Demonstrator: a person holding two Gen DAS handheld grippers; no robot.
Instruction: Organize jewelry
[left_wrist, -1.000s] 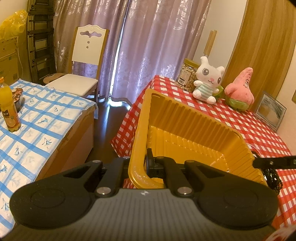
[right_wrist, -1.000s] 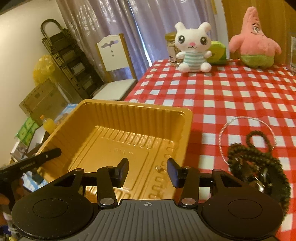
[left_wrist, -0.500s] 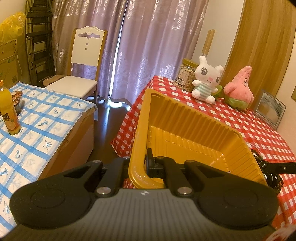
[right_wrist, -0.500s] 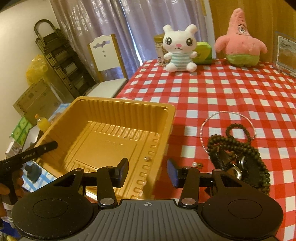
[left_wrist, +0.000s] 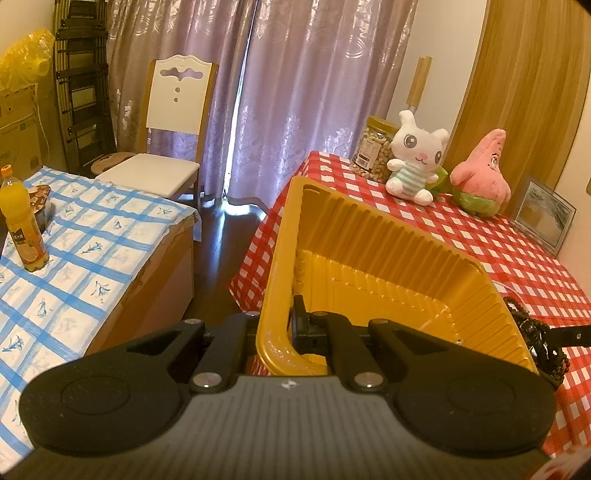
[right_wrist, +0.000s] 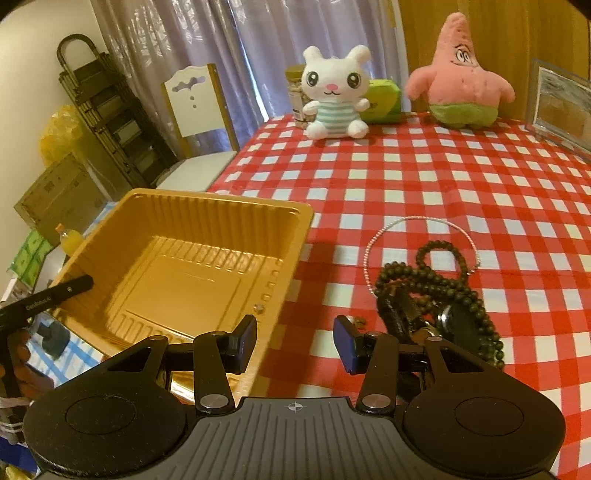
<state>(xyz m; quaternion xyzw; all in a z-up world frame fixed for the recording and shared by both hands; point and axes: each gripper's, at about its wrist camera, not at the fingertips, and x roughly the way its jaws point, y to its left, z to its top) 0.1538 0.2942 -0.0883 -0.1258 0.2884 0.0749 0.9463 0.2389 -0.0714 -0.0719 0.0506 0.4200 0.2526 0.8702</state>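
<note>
A ribbed gold plastic tray (left_wrist: 388, 251) (right_wrist: 207, 236) hangs over the left edge of the red checked table. My left gripper (left_wrist: 280, 328) is shut on its near rim; in the right wrist view one of its fingers (right_wrist: 55, 295) shows at the tray's left side. One small stud (right_wrist: 258, 307) lies inside the tray. To the tray's right lie a heap of dark bead strings (right_wrist: 443, 295) (left_wrist: 535, 332), a thin pearl strand (right_wrist: 406, 229) and a small piece (right_wrist: 356, 322). My right gripper (right_wrist: 295, 338) stands open above the cloth, between tray and heap, holding nothing.
A white bunny plush (right_wrist: 336, 92), pink starfish plush (right_wrist: 458, 85), green box (right_wrist: 380, 101), nut jar (left_wrist: 373, 151) and picture frame (right_wrist: 561, 107) stand at the table's far edge. Left is a blue-checked table (left_wrist: 74, 240) with an orange bottle (left_wrist: 24, 225), and a white chair (left_wrist: 166, 155).
My right gripper has shifted to the right, off the tray and towards the bead heap, still open. The left gripper and the tray have kept still.
</note>
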